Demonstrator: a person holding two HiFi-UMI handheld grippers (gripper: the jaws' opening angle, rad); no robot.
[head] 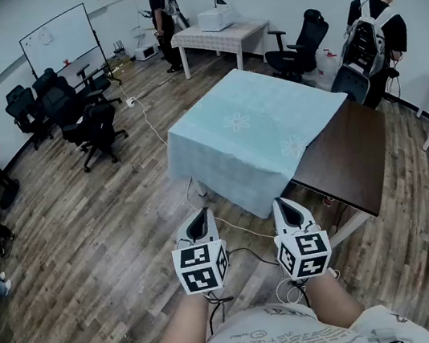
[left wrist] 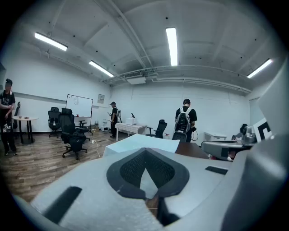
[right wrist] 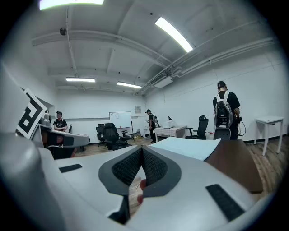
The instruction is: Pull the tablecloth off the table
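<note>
The left gripper and right gripper keep their fingers closed, empty, near the tablecloth covering the table.

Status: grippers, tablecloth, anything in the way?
Left gripper and right gripper both shut, empty, short of the cloth. Tablecloth on the table, right end of wood bare. Nothing between jaws and hanging near edge.

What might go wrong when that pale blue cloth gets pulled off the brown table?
The left hand-held gripper and the right hand-held gripper are shut, short of the hanging edge of the pale blue tablecloth; a shallow pinch could slip. The white cable on the floor might snag the cloth.
</note>
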